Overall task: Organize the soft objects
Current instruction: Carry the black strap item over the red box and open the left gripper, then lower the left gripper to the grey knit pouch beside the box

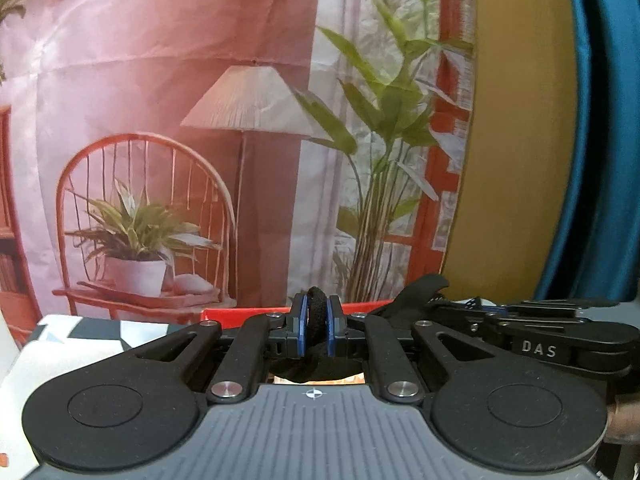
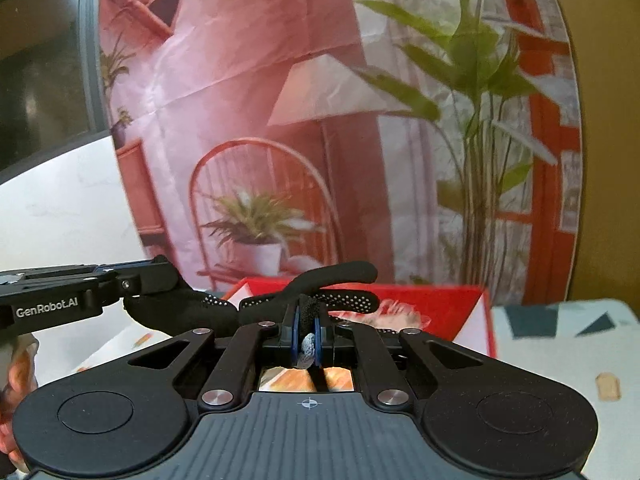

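Presently, in the left wrist view, the left gripper [image 1: 316,326] has its blue pads drawn close together and clamped on a fold of black knitted fabric, evidently part of a black glove [image 1: 416,290] whose cuff or finger shows just beyond and to the right of the fingertips. The right gripper [image 1: 552,320] enters from the right at the same level, its tip meeting the same fabric. A red box [image 1: 240,314] lies directly ahead of and below the fingers, and a patterned cloth [image 1: 80,332] covers the surface to the left. A printed backdrop [image 1: 200,120] showing a lamp, chair and plants stands behind. In the right wrist view, the right gripper [image 2: 306,336] is likewise closed on black fabric, with a small grey-white knitted portion pinched between the pads. The glove [image 2: 332,284] spreads ahead of the fingertips, its fingers dotted with white grip studs, suspended above the open red box [image 2: 460,312]. The left gripper [image 2: 132,284] comes in from the left, gripping the glove's other end. Assessment: the glove is held between both tools, lifted clear, over the box; it is not yet placed. Release into the box appears to remain outstanding. Whether other soft items are already stowed or await handling cannot be determined, as the box interior is largely hidden.
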Demonstrator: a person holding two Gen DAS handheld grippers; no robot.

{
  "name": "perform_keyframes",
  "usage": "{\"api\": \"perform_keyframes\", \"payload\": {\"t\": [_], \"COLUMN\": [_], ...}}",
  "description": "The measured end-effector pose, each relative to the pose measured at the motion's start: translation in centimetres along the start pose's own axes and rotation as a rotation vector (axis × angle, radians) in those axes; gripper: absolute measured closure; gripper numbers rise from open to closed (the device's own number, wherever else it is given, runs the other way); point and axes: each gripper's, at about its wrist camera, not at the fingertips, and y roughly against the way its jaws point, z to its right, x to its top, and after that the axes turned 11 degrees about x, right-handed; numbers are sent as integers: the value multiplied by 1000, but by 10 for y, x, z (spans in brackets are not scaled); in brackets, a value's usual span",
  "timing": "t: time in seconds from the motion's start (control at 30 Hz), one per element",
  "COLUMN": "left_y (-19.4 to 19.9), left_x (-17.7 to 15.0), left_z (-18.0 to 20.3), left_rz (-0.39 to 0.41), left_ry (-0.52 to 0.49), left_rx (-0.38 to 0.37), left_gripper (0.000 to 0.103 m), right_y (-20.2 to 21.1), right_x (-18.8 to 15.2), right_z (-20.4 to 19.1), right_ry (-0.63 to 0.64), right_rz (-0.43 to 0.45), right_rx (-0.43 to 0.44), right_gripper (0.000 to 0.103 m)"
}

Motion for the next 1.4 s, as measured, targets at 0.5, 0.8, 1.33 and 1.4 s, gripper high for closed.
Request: {"api": "perform_keyframes", "payload": {"t": [0.5,0.8,1.33,1.4], "left_y": [-78,-74,14,26], "left_x": [-12,-14,-42,-52], "left_z": [-6,-8,-9,-11], "left_rz": [-193,-190,-152,-154], "left_ry": [4,-28,-35,-24], "left_rx": [26,19,21,26], "left_gripper": [92,44,44,44], "right_y": [-50,-47,16,27], "right_x": [-6,-15,-37,-42], "right_z": [55,56,12,6], "right_ry": [-129,-146,-67,-57], "right_rz": [-158,-181,-76,-55], "right_rx": [-54,-92,-63,-60], "right_gripper": [94,79,70,70]}}
